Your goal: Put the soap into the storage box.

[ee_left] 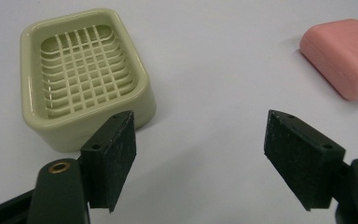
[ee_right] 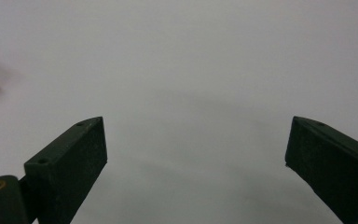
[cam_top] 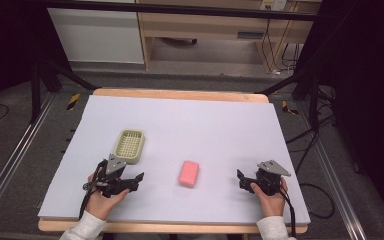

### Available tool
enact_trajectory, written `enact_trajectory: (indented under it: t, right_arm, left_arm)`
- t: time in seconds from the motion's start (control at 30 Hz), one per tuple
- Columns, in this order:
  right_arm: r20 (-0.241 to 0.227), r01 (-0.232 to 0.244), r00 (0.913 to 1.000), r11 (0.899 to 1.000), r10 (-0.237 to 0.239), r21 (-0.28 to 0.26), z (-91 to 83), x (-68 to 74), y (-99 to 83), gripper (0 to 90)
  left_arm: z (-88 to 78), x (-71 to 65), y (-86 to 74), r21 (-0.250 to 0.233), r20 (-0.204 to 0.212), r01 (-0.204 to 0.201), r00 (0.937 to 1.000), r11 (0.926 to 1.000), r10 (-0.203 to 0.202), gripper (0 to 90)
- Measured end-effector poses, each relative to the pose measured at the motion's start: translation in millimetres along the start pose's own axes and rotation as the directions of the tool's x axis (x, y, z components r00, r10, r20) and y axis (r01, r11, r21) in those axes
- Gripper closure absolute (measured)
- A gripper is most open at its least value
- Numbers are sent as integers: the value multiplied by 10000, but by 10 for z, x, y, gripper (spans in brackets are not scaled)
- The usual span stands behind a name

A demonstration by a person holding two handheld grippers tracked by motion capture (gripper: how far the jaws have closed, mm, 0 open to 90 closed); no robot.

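Pale lilac bench (cam_top: 190, 125) under dim light, dark floor and cables around, wooden furniture beyond. Near the left front, a pale green soap dish (cam_top: 130, 146) with a slotted grid inside, sitting upright. Toward the middle front, a pink soap bar (cam_top: 189, 173) lying flat, well apart from the dish and between the two hands. Left gripper (cam_top: 139, 177) low over the bench just in front of the dish, fingers (ee_left: 114, 161) spread wide with nothing between them, aimed at the bare gap between dish and soap in the left gripper view. Right gripper (cam_top: 240, 180) resting near the right front, fingers (ee_right: 74, 168) likewise wide and empty, soap barely at the edge of the right gripper view.

Judged as the approach step: nothing grasped yet, soap not in the dish. Next move likely calls for swinging one gripper onto the soap, straddling its narrow sides, closing firmly on the slippery bar, then lifting and carrying it over the dish grid. Possibly steadying the light dish with the other gripper.
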State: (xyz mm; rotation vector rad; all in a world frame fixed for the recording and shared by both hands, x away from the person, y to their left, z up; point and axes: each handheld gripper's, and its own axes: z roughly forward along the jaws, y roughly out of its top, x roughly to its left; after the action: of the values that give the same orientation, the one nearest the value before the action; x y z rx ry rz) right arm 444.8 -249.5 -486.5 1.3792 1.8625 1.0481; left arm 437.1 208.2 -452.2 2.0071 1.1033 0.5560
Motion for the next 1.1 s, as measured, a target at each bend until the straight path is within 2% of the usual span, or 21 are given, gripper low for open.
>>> enact_trajectory:
  t: [0.4,0.57,1.1]
  right_arm:
    - [29,-27,10000,10000,27,94,8,3,2,60]
    - [47,-27,10000,9999,27,100,9,3,2,60]
    - [40,-71,10000,9999,71,157,13,0,5,60]
  left_arm:
    - [38,-42,118,12,145,-49,9999,10000,48,249]
    - [46,-68,196,-166,309,110,9995,9998,-104,249]
    - [130,-251,397,-268,660,-91,9978,9996,109,249]
